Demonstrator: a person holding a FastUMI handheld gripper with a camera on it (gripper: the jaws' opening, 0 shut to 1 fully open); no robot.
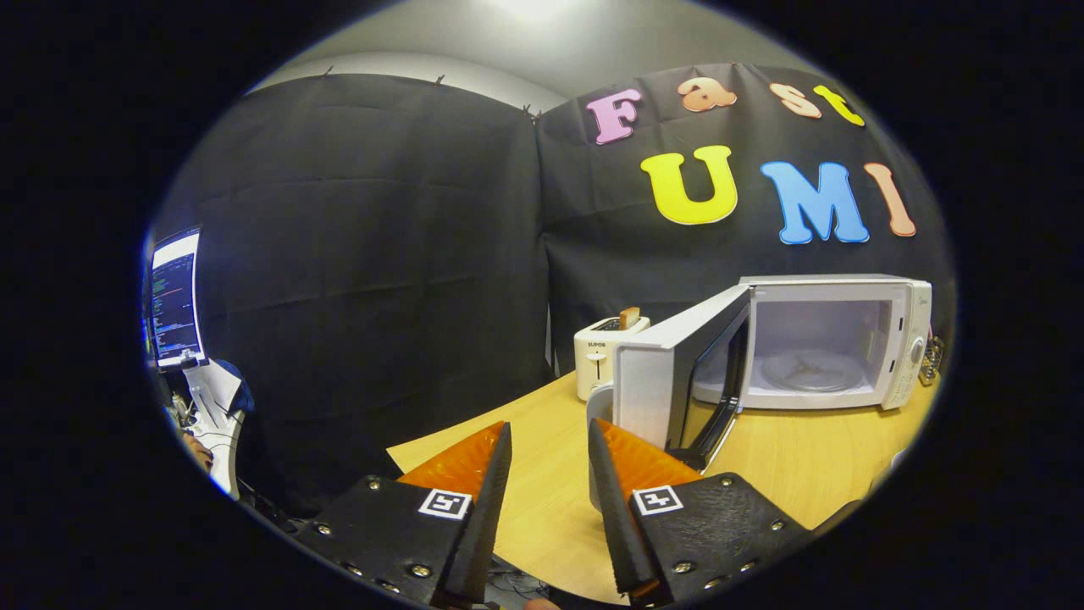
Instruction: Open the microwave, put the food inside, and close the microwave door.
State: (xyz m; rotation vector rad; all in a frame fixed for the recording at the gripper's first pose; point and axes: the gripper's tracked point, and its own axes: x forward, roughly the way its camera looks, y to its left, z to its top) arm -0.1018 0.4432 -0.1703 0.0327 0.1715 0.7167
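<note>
On the wooden table, beyond the fingers, the microwave stands with its door swung wide, hiding part of a white cup. No food is discernible. The gripper hovers level, fingers apart, holding nothing.

Gripper held level, pointing forward, its two fingers rising from 6 o'clock toward 12.

Left finger leans slightly to 1 o'clock; right finger leans slightly to 11 o'clock, so the tips sit closer together than the bases. Clear gap between the tips; jaws apart, nothing pinched between them, neither pad pressing on anything.

Each finger sits on a flat mounting block studded with screws. Each block carries a small square black-and-white marker tag near its inner top corner: left tag, right tag.

The holder's hand cannot be made out behind the blocks.
</note>
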